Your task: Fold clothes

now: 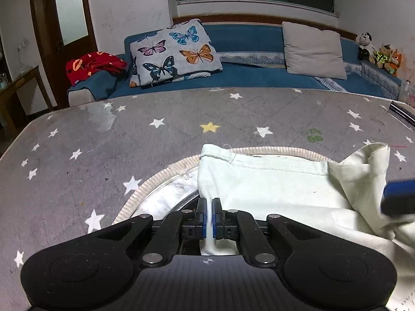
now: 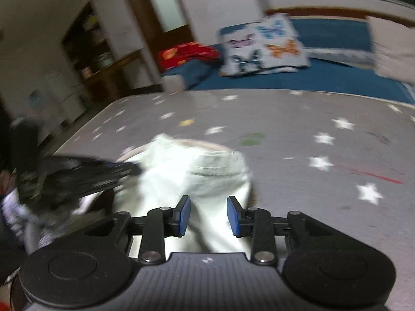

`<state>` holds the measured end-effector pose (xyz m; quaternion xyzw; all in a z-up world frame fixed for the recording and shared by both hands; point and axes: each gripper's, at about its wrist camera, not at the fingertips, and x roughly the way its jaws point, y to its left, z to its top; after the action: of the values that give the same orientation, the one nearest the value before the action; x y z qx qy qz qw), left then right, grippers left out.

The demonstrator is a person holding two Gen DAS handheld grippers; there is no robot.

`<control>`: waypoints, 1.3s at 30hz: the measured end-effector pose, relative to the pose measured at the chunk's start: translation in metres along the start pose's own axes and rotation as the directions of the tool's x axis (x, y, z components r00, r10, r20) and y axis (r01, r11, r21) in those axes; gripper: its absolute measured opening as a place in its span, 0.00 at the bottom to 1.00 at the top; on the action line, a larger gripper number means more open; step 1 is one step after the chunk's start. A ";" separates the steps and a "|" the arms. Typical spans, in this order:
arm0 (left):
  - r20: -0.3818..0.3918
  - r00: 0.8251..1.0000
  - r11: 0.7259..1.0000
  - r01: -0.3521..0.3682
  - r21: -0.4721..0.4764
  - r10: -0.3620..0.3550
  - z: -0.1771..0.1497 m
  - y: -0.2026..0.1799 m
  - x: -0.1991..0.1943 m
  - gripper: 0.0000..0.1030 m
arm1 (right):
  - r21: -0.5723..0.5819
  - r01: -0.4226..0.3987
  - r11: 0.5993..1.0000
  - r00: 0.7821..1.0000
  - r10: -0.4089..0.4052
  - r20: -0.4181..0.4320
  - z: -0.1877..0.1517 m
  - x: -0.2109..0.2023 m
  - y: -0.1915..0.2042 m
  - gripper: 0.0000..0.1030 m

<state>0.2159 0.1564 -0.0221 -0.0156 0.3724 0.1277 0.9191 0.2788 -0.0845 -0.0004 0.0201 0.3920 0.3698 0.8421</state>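
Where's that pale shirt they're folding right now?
The pale shirt lies on the star-patterned grey cover, near its front edge. The left claw pinches its left edge, while the right claw hangs open over it.

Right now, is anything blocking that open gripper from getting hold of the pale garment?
Nothing visible does. The right gripper has its jaws open directly over the pale garment, with only cloth between them. The left gripper is already shut on the garment's edge, off to the side.
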 end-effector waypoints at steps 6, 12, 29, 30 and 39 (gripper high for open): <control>0.000 1.000 1.000 0.005 -0.015 -0.005 -0.001 0.004 0.000 0.08 | -0.035 -0.014 0.999 1.000 0.014 0.018 0.004 -0.010 0.010 0.31; 0.003 1.000 1.000 0.013 -0.021 -0.013 -0.002 0.006 0.000 0.08 | -0.070 -0.027 0.997 0.999 0.029 0.036 0.008 -0.020 0.020 0.31; 0.007 1.000 1.000 0.017 -0.025 -0.017 -0.002 0.007 0.001 0.09 | -0.016 -0.039 0.999 0.999 0.038 -0.039 0.003 0.037 0.008 0.17; 0.007 1.000 1.000 0.017 -0.025 -0.017 -0.002 0.006 0.001 0.09 | -0.024 -0.040 0.999 0.998 0.039 -0.041 0.002 0.038 0.011 0.10; 0.011 1.000 0.999 0.019 -0.034 -0.018 -0.003 0.007 0.002 0.09 | -0.136 0.084 0.987 0.990 -0.067 0.127 0.002 -0.004 0.049 0.04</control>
<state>0.2137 0.1627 -0.0250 -0.0339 0.3653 0.1255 0.9217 0.2486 -0.0516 0.0191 -0.0318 0.3133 0.3623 0.8772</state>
